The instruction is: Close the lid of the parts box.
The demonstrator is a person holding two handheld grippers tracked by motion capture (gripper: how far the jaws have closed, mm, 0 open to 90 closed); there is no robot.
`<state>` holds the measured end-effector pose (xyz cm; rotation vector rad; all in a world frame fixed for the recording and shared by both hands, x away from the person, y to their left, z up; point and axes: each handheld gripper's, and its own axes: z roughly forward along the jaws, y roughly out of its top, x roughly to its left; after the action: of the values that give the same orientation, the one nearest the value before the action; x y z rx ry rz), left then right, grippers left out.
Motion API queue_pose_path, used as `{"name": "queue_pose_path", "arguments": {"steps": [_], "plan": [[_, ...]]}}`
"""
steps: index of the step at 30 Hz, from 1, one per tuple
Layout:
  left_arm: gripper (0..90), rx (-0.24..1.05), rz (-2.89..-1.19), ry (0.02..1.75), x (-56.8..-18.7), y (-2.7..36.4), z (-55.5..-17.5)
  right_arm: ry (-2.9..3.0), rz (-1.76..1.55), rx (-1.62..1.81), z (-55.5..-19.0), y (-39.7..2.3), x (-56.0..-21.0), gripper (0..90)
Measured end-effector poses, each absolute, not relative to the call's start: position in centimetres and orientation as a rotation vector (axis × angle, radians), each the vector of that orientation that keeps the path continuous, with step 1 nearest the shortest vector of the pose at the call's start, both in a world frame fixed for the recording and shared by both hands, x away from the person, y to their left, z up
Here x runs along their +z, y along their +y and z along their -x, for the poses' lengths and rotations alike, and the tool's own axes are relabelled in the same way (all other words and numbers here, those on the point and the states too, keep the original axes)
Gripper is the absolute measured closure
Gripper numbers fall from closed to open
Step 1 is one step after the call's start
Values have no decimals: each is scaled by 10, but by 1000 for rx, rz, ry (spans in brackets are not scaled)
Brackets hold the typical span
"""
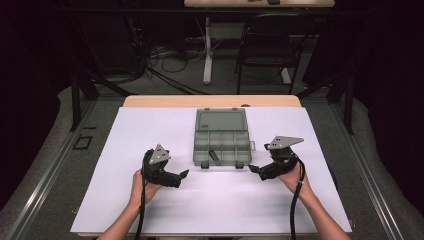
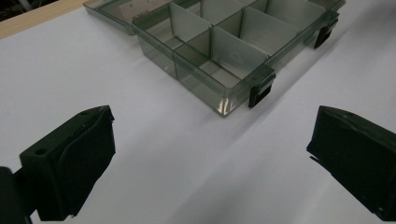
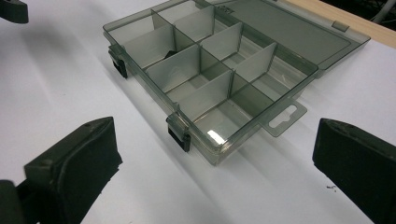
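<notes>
Compartment box (image 1: 221,146) sits at desk (image 1: 125,200) centre, nearer the far edge, lid (image 1: 221,120) laid flat open toward the far edge. Dividers in, compartments look empty except a small dark piece (image 1: 214,155) in a near-row cell; can't tell what it is. Two black latches (image 3: 180,133) on the near wall.

Left gripper (image 1: 183,175) hovers near the box's near-left corner, jaws wide apart, nothing betw. them. Right gripper (image 1: 254,169) at near-right corner, jaws likewise spread & empty. Neither touches the box.

Judgement: step in hand = approach to the box, prob. to close the lid or steady the base.

Notes for doing it well:
- Steady the base w/ one gripper at a near corner or wall; the box is light plastic and will likely slide on the white sheet.
- Take the lid by its far edge, not the hang tab (image 3: 284,120).
- Keep jaws clear of dividers; thin, could pop out.
- Come in low & slow, both sides evenly, so the box doesn't rotate.
</notes>
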<state>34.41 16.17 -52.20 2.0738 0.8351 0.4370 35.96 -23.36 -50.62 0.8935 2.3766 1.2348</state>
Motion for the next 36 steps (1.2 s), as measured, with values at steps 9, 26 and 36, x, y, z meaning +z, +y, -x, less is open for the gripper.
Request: {"name": "queue_pose_path", "arguments": {"steps": [9, 26, 36], "plan": [[0, 440, -2063, 855, -517, 154, -352, 2373, -872, 1228, -361, -233, -502, 0], [0, 422, -2054, 870, -508, 121, -384, 2384, -899, 1273, -363, -238, -503, 0], [5, 428, -2072, 876, -505, 112, -398, 2406, -902, 1276, -367, -236, -507, 0]]}}
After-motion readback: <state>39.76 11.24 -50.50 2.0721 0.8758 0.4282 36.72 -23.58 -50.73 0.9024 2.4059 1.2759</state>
